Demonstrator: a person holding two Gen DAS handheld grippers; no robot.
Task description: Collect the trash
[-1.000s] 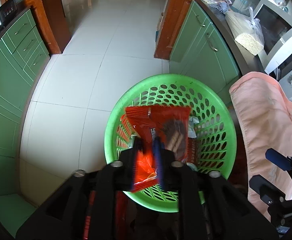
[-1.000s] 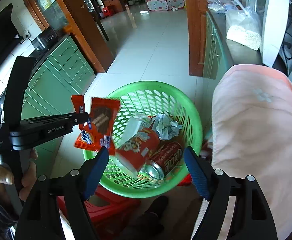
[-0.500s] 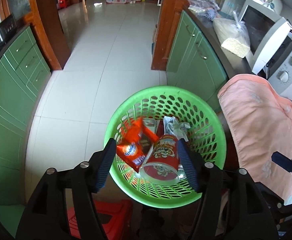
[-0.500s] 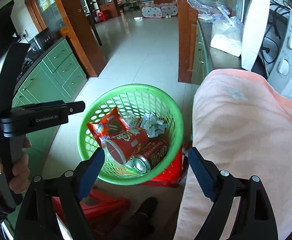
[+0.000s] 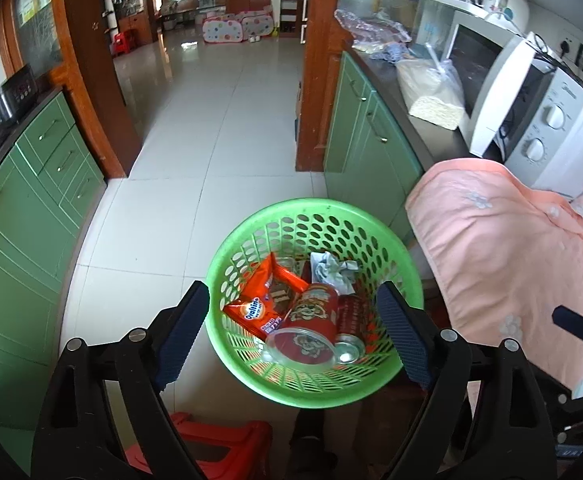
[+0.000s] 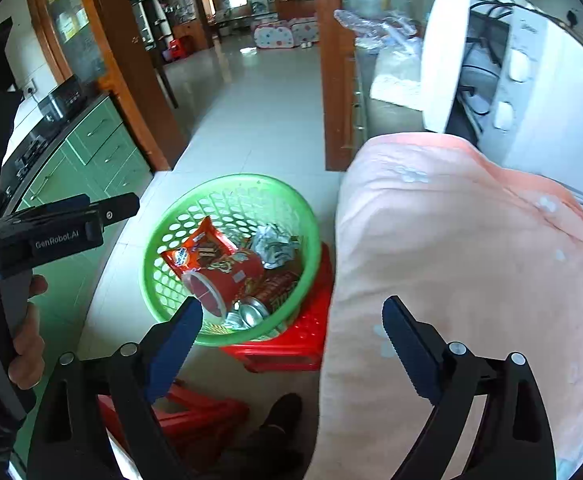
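Note:
A green perforated basket (image 5: 407, 280) (image 6: 155, 264) stands on a red stool (image 6: 311, 332). In it lie an orange snack wrapper (image 5: 257, 308) (image 6: 195, 250), a red cup (image 5: 311, 320) (image 6: 227, 276), a red can (image 5: 351, 320) (image 6: 267, 292) and crumpled paper (image 5: 331, 270) (image 6: 273, 246). My left gripper (image 5: 293, 332) is open and empty, raised above the basket's near side. My right gripper (image 6: 291, 340) is open and empty, above the stool and the pink cloth's edge. The left gripper also shows in the right wrist view (image 6: 63, 224).
A pink cloth (image 5: 507, 248) (image 6: 471, 264) covers the surface to the right. A white microwave (image 5: 531, 112) and a bag of grain (image 5: 431, 92) stand on the dark counter. Green cabinets (image 5: 31, 200) line both sides of the tiled floor (image 5: 211, 128). Another red stool (image 5: 211, 444) is below.
My left gripper opened and let the orange wrapper drop into the basket, then lifted away. Both grippers pulled back and up; the basket looks farther away.

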